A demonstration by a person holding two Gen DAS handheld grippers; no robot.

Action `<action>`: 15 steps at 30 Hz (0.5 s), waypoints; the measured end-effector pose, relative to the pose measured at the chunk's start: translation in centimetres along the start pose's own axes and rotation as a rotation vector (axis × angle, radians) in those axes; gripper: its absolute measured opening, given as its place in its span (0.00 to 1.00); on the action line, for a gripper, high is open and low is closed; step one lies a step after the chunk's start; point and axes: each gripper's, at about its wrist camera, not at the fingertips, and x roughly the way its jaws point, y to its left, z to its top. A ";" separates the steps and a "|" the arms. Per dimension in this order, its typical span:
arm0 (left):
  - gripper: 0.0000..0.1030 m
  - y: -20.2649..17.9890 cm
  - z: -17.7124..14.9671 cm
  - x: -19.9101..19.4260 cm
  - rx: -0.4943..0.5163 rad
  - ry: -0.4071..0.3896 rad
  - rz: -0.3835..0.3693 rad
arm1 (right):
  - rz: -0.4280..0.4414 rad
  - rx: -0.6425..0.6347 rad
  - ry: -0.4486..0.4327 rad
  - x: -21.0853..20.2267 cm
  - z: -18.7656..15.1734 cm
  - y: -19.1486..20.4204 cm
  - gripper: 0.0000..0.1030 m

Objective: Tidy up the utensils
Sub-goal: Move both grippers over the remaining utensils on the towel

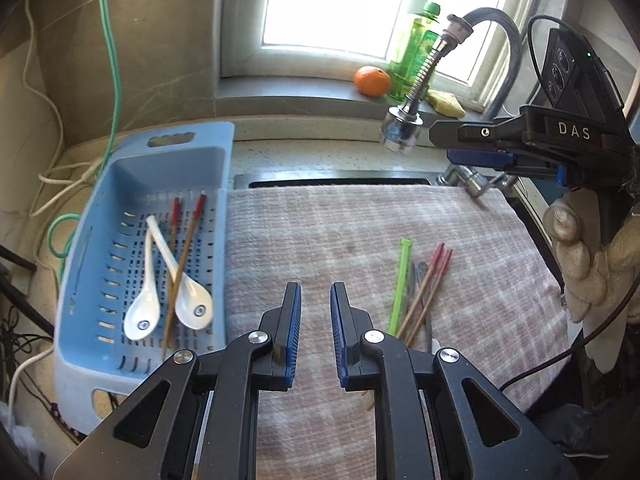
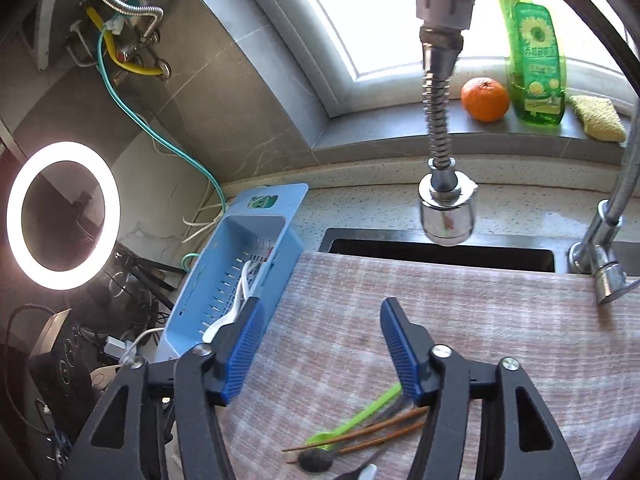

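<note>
A blue slotted basket (image 1: pixel 100 344) sits left of a checked cloth (image 1: pixel 340 224). It holds two white spoons (image 1: pixel 150 300) and a pair of red-tipped chopsticks (image 1: pixel 184 256). On the cloth lie a green utensil (image 1: pixel 400 284), another pair of red-tipped chopsticks (image 1: pixel 428 292) and grey utensils (image 1: pixel 420 276). My left gripper (image 1: pixel 315 300) is open and empty over the cloth, between basket and pile. My right gripper (image 2: pixel 320 312) is open and empty above the cloth; it also shows in the left wrist view (image 1: pixel 480 144). The pile (image 2: pixel 360 432) lies below it.
A faucet head (image 2: pixel 446 216) on a flexible hose hangs over the sink (image 2: pixel 440 252) behind the cloth. An orange (image 2: pixel 485 99), green soap bottle (image 2: pixel 534 64) and sponge (image 2: pixel 598 118) sit on the sill. A ring light (image 2: pixel 62 216) and cables (image 1: pixel 112 80) stand left.
</note>
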 end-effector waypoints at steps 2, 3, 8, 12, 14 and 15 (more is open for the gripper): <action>0.13 -1.3 -0.6 0.5 0.028 0.017 -0.018 | -0.037 -0.025 -0.001 -0.9 -0.9 -0.9 0.61; 0.13 -2.0 -1.0 0.9 0.042 0.029 -0.028 | -0.060 -0.030 -0.002 -1.4 -1.4 -1.3 0.61; 0.13 -4.5 -2.3 2.4 0.104 0.083 -0.076 | -0.134 0.007 0.024 -2.7 -4.0 -3.7 0.61; 0.13 -6.1 -2.8 3.5 0.167 0.119 -0.098 | -0.129 0.106 0.065 -2.6 -6.1 -5.9 0.61; 0.13 -6.5 -2.8 4.0 0.188 0.133 -0.112 | -0.114 0.159 0.084 -2.3 -7.2 -6.8 0.61; 0.13 -6.6 -2.8 4.3 0.195 0.139 -0.115 | -0.109 0.186 0.089 -2.2 -7.7 -7.3 0.61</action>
